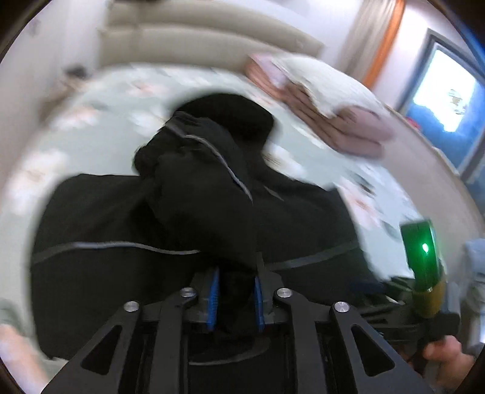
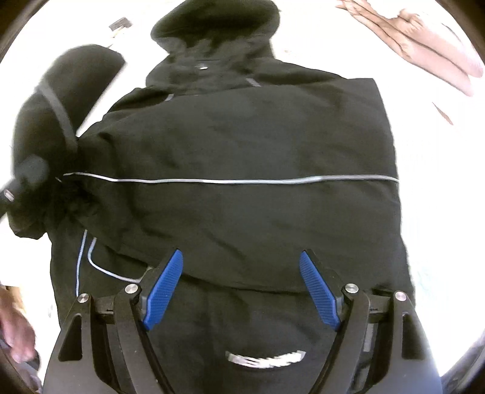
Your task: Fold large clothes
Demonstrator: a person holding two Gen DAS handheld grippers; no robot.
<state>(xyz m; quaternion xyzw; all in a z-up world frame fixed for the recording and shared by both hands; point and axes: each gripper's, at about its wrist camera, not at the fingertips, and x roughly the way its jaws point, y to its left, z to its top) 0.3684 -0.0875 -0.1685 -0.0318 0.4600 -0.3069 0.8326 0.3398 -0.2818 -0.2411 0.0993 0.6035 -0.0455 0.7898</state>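
The left gripper (image 1: 235,295) clamps a sleeve (image 1: 206,194) of the black jacket (image 2: 242,145) on the bed (image 1: 91,121). The right gripper (image 2: 241,291) hangs spread wide above the jacket, grasping nothing.

The black jacket (image 2: 242,145) is covering most of the near bed (image 1: 100,91), lying flat enough for a gripper to be passing low over it. Its raised sleeve (image 1: 200,188) is hanging in the left gripper (image 1: 235,298), blocking the way straight ahead over the jacket's middle. A pile of pink and white bedding (image 1: 327,106) is taking up the far right part of the bed. Open sheet is showing to the left of the jacket and beyond the hood (image 2: 215,27). The right gripper (image 2: 241,291) is hovering above the hem, jaws wide with nothing between them.
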